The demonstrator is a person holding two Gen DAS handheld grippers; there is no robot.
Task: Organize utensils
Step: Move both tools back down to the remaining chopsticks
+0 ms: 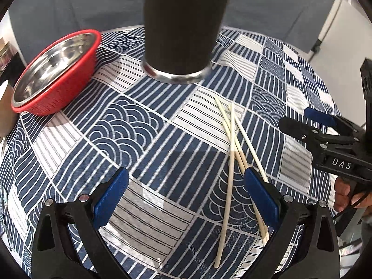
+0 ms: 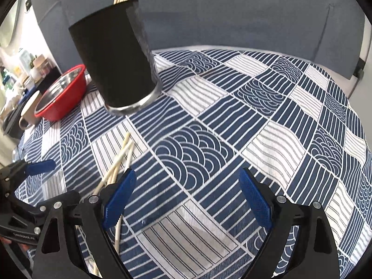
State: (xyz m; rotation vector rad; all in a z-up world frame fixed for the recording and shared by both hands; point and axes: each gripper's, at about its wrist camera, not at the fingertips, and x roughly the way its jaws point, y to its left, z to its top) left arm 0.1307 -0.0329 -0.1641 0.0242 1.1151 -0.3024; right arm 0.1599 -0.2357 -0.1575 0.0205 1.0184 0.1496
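A tall black holder (image 1: 181, 28) with a steel base rim stands on the patterned tablecloth; in the right wrist view (image 2: 114, 58) several chopstick ends stick out of its top. Three loose pale chopsticks (image 1: 230, 153) lie crossed on the cloth in front of it, also seen in the right wrist view (image 2: 117, 162). My left gripper (image 1: 186, 193) is open and empty just above the cloth, its right finger over the chopsticks. My right gripper (image 2: 186, 195) is open and empty, its left finger beside the chopsticks; it also shows at the right edge of the left wrist view (image 1: 325, 127).
A red colander (image 1: 58, 76) holding a steel bowl sits at the left back of the table, also in the right wrist view (image 2: 62, 93). A beige mug (image 2: 29, 114) stands beside it. A grey sofa (image 2: 232, 18) lies behind the table.
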